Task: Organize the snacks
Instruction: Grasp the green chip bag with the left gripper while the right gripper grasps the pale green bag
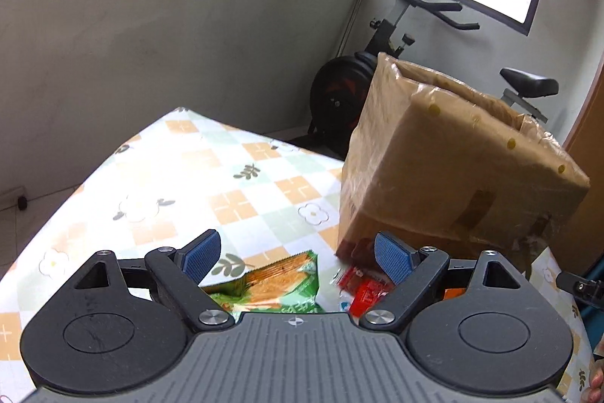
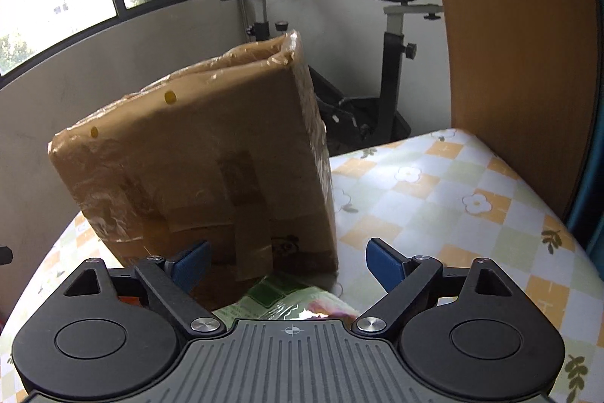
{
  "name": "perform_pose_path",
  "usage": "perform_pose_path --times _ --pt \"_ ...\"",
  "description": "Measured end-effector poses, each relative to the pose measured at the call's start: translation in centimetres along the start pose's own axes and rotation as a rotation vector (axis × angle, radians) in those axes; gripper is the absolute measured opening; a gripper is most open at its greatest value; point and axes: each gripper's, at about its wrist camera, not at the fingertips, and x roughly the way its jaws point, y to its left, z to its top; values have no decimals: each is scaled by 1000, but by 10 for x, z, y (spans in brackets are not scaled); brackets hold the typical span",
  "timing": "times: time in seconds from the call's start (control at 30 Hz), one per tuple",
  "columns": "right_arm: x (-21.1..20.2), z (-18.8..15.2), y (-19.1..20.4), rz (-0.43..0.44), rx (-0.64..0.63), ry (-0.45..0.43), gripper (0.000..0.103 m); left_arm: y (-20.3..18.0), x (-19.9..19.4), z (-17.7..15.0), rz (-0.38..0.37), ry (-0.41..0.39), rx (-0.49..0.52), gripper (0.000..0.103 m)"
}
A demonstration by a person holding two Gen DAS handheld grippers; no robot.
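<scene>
On tablecloth (image 1: 234, 176): tape-wrapped cardboard box (image 1: 453, 161), green snack packet (image 1: 279, 286); both tongs apart, holding nothing.

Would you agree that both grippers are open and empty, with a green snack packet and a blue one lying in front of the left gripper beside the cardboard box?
Nearly: the second packet is red, not blue, as the left wrist view shows. Both the left gripper and right gripper are open and empty, and the green packet lies beside the cardboard box.
</scene>
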Motion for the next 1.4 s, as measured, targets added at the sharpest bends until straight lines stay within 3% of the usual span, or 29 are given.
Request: perform_pose_path --times 0.3,0.53,0.7,0.93,1.13,1.27,1.4 --pt "28 -25 6 -48 -48 115 93 25 40 -25 108 111 -76 90" --pt "24 -42 -8 -41 3 144 102 33 44 -39 100 101 -114 94" --pt "22 -48 -14 -27 24 150 102 30 42 -45 71 106 -124 94" --pt "22 -51 -16 -22 32 149 103 30 54 -56 102 93 -85 100" --pt "22 -51 -17 -20 38 149 103 32 57 -51 95 108 -82 100" --pt "21 -51 -17 -20 37 147 103 36 49 -44 62 144 -154 95" --pt "23 -51 -17 -15 41 148 103 26 35 -46 72 116 -140 95"
